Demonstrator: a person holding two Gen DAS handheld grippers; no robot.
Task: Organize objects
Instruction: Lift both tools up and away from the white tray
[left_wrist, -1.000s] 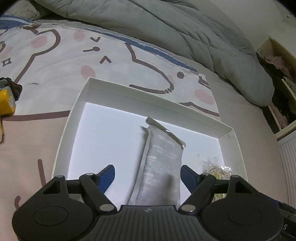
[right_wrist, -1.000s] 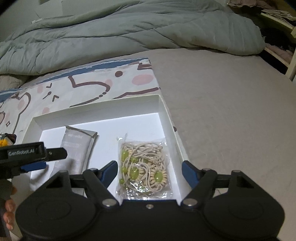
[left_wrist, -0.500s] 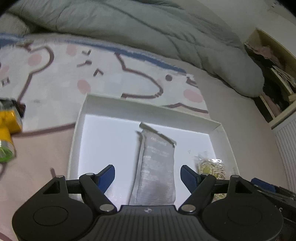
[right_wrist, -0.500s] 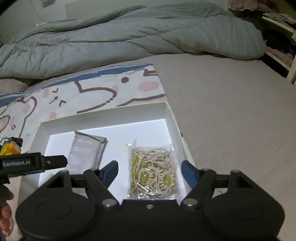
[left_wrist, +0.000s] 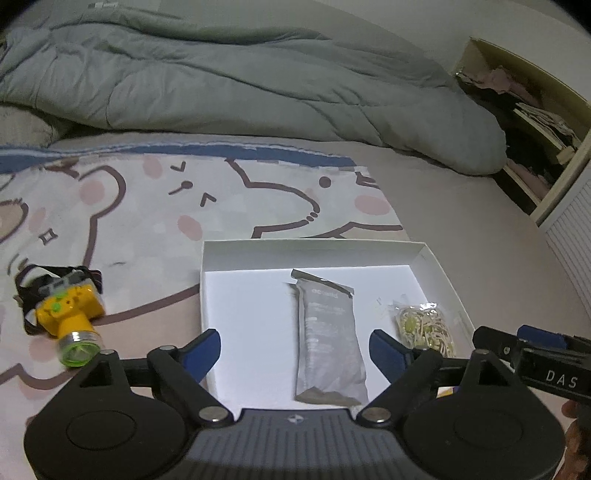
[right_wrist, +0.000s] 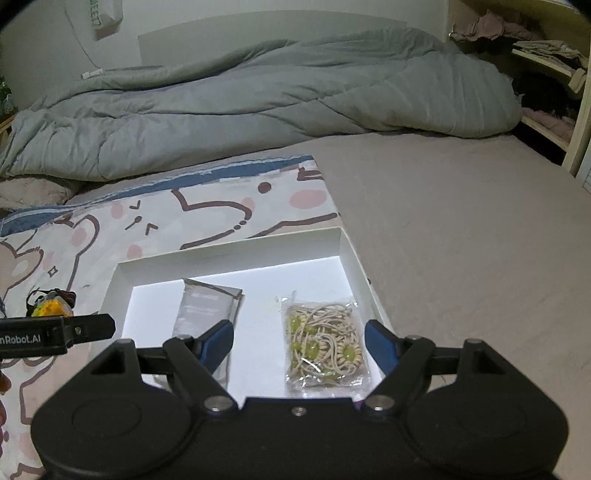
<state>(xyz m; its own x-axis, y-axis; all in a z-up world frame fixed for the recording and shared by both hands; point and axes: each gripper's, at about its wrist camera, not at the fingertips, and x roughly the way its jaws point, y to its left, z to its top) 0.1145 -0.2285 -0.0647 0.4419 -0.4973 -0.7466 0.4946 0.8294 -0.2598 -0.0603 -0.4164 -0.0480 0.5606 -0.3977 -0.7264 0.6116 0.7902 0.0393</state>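
The white box (left_wrist: 436, 258) lies open on the bed, its left part on the cartoon bear blanket (left_wrist: 147, 206) and its right part on the plain sheet (right_wrist: 461, 221). Inside it you have two things lying flat and well apart: a grey sachet (left_wrist: 328, 332) near the middle, its folded top toward the far wall, and a clear packet of beige hair ties with green beads (right_wrist: 323, 341) close to the right wall. In your left view that packet (left_wrist: 424, 326) sits just beyond your right finger.

Outside the box, to its left on the blanket, lies a yellow headlamp (left_wrist: 70, 310) with a black strap, its green-rimmed lens toward you. Your right camera catches only a bit of it (right_wrist: 50, 307) behind the left tool.

Your left gripper (left_wrist: 295, 349) hangs above the near part of the box; its fingers are opening, already wide, with the sachet seen between them but below, not touched. Your right gripper (right_wrist: 299, 341) hangs above the packet of hair ties; its fingers are also opening and hold nothing, the packet lying under the gap, clear of both pads.

A rumpled grey duvet (right_wrist: 258, 103) is piled along the far side of the bed, and shelves with clothes (left_wrist: 535, 110) stand at the right.
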